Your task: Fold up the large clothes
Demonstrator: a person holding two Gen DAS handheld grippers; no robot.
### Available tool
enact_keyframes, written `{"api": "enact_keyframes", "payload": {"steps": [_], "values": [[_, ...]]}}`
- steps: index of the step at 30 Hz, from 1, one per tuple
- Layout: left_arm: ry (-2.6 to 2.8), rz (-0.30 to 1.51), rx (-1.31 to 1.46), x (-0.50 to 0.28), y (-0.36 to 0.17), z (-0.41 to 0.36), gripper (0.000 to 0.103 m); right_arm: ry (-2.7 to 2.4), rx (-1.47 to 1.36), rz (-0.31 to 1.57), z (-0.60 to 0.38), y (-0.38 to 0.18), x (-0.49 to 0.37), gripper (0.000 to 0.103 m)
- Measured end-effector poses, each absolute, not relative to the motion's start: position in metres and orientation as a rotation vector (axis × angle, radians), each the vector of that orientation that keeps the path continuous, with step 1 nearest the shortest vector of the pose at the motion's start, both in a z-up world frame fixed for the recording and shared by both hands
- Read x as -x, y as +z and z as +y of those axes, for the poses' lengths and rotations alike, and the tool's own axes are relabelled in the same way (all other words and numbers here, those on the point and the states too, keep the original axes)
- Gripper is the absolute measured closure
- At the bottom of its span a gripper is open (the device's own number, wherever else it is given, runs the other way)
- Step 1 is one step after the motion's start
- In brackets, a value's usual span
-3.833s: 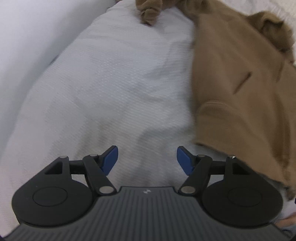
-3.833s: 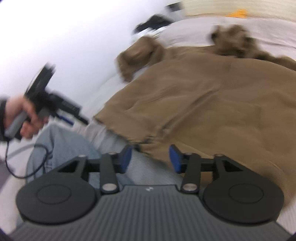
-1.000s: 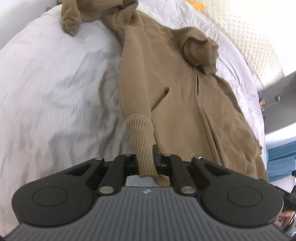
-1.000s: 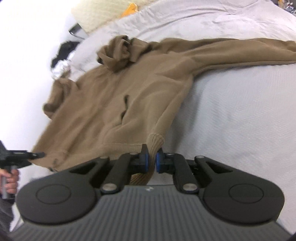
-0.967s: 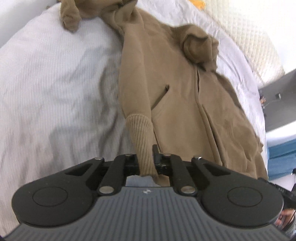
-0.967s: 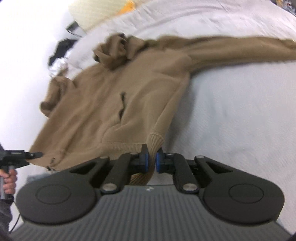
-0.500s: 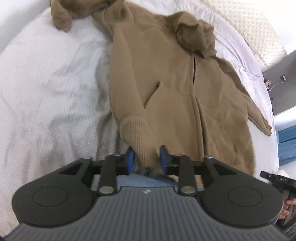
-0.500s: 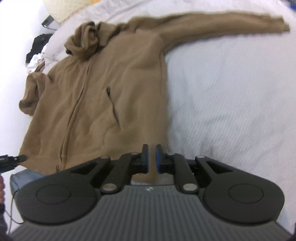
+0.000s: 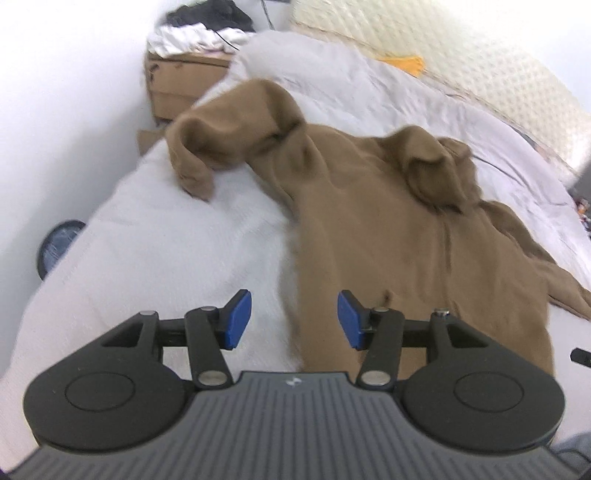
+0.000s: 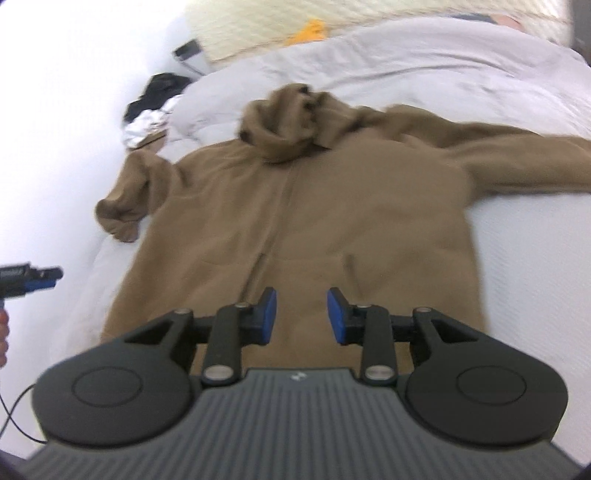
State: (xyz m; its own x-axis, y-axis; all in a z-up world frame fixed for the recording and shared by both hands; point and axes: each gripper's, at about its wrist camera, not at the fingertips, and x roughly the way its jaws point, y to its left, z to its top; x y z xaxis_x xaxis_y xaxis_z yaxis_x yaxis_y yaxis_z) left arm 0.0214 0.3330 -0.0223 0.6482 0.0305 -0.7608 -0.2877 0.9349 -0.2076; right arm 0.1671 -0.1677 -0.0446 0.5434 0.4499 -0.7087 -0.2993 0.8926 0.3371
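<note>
A brown zip hoodie lies front up on a pale grey bedcover, hood bunched at the far end. Its left sleeve is curled near the bed's left edge; its right sleeve stretches out to the right. My left gripper hovers above the hoodie's lower left edge, its jaws opening with nothing between them. My right gripper hangs over the hem near the zip, jaws opening too, clear of the cloth. The left gripper also shows at the right wrist view's left edge.
A cardboard box with a pile of dark and white clothes stands at the bed's far left corner. A cream quilted headboard and an orange item lie at the far end. A white wall runs along the left.
Both grippers have let go of the hoodie's hem and opened. The left one rose and tilted up toward the far end; the right one slid left to above the zip.
</note>
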Motion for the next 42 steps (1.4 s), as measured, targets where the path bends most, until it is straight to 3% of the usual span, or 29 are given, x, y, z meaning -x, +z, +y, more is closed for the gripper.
{"api": "enact_keyframes", "payload": {"steps": [10, 13, 18, 26, 28, 30, 33, 39, 42], "values": [[0.322, 0.823, 0.27, -0.101, -0.072, 0.392, 0.038, 0.456, -0.092, 0.798, -0.075, -0.103, -0.2, 0.071], [0.377, 0.804, 0.296, -0.13, -0.095, 0.419, 0.028, 0.422, -0.066, 0.81, -0.068, -0.126, -0.212, 0.07], [0.452, 0.766, 0.348, -0.18, -0.133, 0.469, 0.025, 0.37, -0.055, 0.779, -0.075, -0.146, -0.225, 0.021], [0.473, 0.714, 0.528, -0.238, -0.201, 0.535, 0.024, 0.353, -0.111, 0.744, -0.075, -0.162, -0.244, 0.02], [0.477, 0.7, 0.511, -0.25, -0.208, 0.541, 0.027, 0.357, -0.107, 0.738, -0.07, -0.165, -0.248, 0.02], [0.465, 0.713, 0.462, -0.261, -0.206, 0.544, 0.043, 0.358, -0.095, 0.738, -0.064, -0.167, -0.253, 0.02], [0.49, 0.762, 0.448, -0.272, -0.19, 0.556, 0.056, 0.35, -0.069, 0.725, -0.057, -0.169, -0.256, 0.02], [0.685, 0.673, 0.275, -0.269, -0.112, 0.618, 0.062, 0.327, -0.038, 0.698, -0.051, -0.172, -0.256, 0.02], [0.784, 0.601, 0.186, -0.268, -0.073, 0.656, 0.072, 0.327, -0.038, 0.679, -0.05, -0.171, -0.254, 0.02]]}}
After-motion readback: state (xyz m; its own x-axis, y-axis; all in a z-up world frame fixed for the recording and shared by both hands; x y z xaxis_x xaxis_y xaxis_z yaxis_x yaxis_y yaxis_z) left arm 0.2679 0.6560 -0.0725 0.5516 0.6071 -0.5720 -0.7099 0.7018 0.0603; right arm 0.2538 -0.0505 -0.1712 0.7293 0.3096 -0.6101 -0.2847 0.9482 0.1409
